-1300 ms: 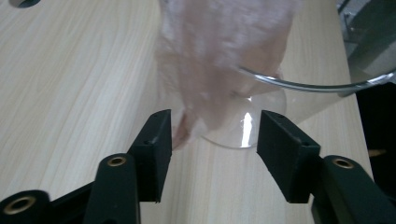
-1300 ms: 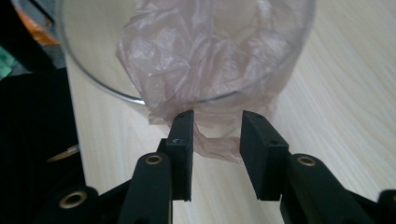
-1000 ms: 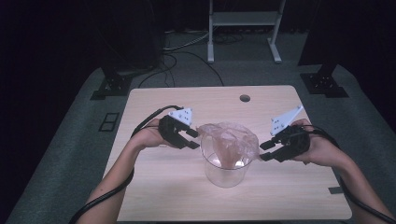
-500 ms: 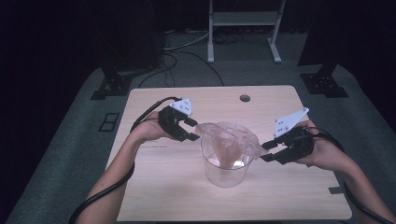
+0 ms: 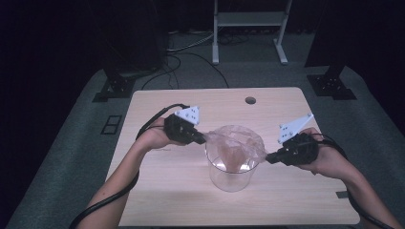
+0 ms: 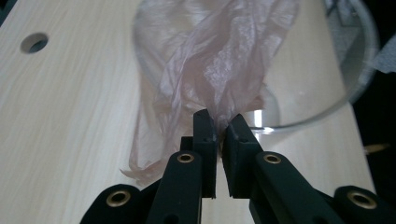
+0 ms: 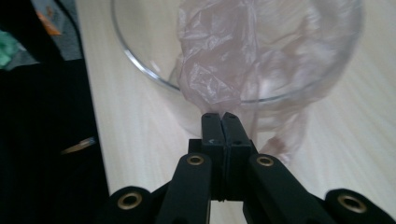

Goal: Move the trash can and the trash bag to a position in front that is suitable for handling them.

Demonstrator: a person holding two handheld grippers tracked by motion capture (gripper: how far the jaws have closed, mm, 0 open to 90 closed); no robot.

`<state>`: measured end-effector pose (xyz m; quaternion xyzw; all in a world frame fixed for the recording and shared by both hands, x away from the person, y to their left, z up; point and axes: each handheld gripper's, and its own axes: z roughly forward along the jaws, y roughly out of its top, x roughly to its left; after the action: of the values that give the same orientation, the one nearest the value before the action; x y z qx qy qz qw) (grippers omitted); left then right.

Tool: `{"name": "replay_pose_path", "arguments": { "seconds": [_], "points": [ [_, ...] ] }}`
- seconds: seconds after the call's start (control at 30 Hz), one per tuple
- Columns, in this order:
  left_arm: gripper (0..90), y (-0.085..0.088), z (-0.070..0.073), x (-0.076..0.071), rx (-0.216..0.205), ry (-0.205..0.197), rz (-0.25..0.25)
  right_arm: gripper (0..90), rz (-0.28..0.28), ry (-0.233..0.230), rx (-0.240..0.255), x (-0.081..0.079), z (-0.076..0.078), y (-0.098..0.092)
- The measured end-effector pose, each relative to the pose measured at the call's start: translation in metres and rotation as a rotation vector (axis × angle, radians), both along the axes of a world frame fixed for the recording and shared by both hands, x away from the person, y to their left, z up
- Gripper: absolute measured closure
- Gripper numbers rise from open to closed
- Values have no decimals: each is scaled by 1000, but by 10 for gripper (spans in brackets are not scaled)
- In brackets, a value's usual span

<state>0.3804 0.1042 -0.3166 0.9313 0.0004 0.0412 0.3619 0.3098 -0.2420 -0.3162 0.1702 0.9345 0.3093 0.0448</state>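
A clear round container [image 5: 231, 179] stands mid-table with a thin pinkish plastic bag [image 5: 236, 143] in it, the bag's mouth spread over the rim. My left gripper [image 5: 204, 138] is at the left rim, and its jaws have just been closing. In the left gripper view the left gripper [image 6: 219, 123] pinches a bunched edge of the bag [image 6: 219, 60] by the container's rim [image 6: 327, 107]. My right gripper [image 5: 267, 157] is at the right rim, and its jaws have also just been closing. The right gripper [image 7: 222, 116] is shut on the bag [image 7: 224, 60] just outside the rim [image 7: 140, 65].
The wooden table [image 5: 167, 200] has a round cable hole [image 5: 250, 100] at its far edge and a small dark tag [image 5: 341, 194] at its right edge. Behind the table stand a white frame [image 5: 248, 19] and black stand bases [image 5: 114, 88] on the grey floor.
Both grippers' jaws have closed onto the bag's edges at opposite sides of the rim. The hands have hardly shifted.
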Motion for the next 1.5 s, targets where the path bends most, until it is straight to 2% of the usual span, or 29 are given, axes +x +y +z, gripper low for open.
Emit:
{"name": "replay_pose_path", "arguments": {
  "seconds": [0.17, 0.27, 0.37, 0.43, 0.5, 0.57, 0.67, 0.93, 1.07, 1.3, 1.4, 1.5],
  "points": [
    [840, 6, -10, -24, -4, -10, -19, 900, 32, 39, -30, -6, -13, 9],
    [839, 9, -18, -33, 10, -12, -28, 900, 51, 55, -45, -6, -21, 17],
    [839, 12, -28, -37, 17, 3, -31, 900, 59, 72, -56, -6, -27, 22],
    [856, 11, -37, -39, 45, 12, -40, 900, 65, 82, -61, -5, -31, 24],
    [878, 10, -44, -40, 55, 21, -37, 900, 67, 95, -69, -4, -35, 27],
    [883, 8, -49, -40, 52, 29, -37, 900, 75, 104, -83, -3, -40, 31],
    [848, 11, -45, -40, 27, 30, -30, 900, 75, 96, -83, -4, -41, 32],
    [686, 24, -15, -32, 3, 25, 33, 900, 45, 48, -53, -5, -20, 16],
    [609, 23, -4, -27, 14, 33, 57, 892, 42, 51, -28, -6, -14, 11],
    [449, 17, -7, -13, 51, 89, 137, 706, 56, 61, 19, -7, -9, 5],
    [451, 13, -11, -7, 55, 85, 155, 670, 61, 57, 34, -7, -9, 6],
    [627, 7, -14, -6, 36, 85, 147, 679, 60, 39, 28, -8, -11, 10]
  ]
}}
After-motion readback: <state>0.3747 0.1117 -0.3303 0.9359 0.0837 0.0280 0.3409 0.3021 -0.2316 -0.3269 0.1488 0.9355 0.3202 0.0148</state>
